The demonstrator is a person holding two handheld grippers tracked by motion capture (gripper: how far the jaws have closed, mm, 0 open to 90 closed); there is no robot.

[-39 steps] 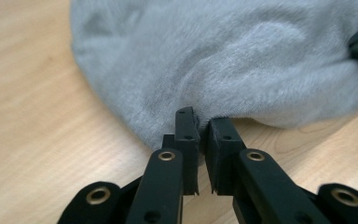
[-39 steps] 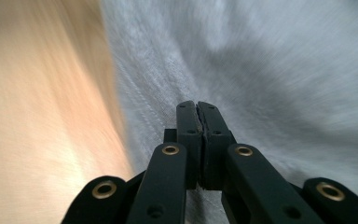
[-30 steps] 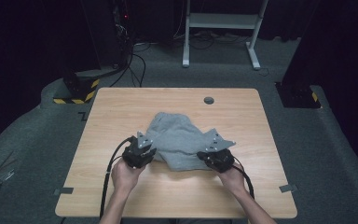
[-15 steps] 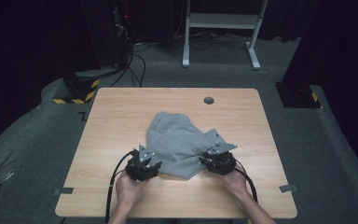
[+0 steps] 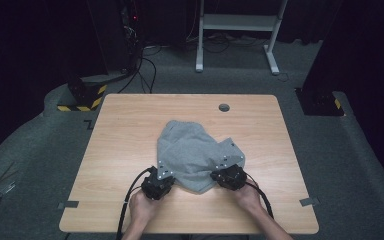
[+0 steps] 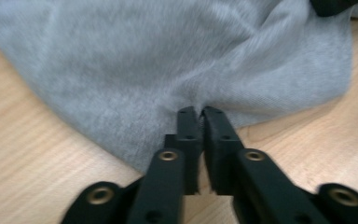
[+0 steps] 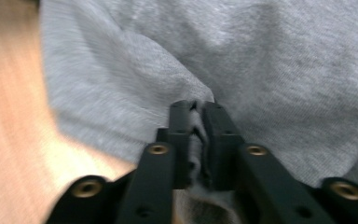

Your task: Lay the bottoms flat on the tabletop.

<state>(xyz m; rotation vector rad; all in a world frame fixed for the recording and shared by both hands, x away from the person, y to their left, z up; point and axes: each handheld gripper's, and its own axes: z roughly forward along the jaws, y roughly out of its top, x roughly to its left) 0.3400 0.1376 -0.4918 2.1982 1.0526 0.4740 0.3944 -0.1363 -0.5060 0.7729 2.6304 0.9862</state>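
A grey cloth (image 5: 192,150) lies rumpled on the wooden table (image 5: 125,130), slightly near of centre. My left gripper (image 5: 166,174) is at the cloth's near left edge. In the left gripper view its jaws have just closed, and the left gripper (image 6: 200,112) pinches the cloth (image 6: 144,60) at its hem. My right gripper (image 5: 221,172) is at the near right edge. Its jaws have also just been closing, and the right gripper (image 7: 196,105) has a fold of the cloth (image 7: 284,70) bunched between them. A hand holds each gripper from the near side.
A round cable hole (image 5: 224,107) sits near the table's far edge. Tape tabs (image 5: 70,204) mark the near corners. Beyond the table are dark floor, a white desk frame (image 5: 240,22) and a yellow-black striped base (image 5: 82,97).
My left gripper has moved toward the near edge and lower, to the cloth's near left hem. The right gripper has hardly moved. The cloth lies flatter and more spread.
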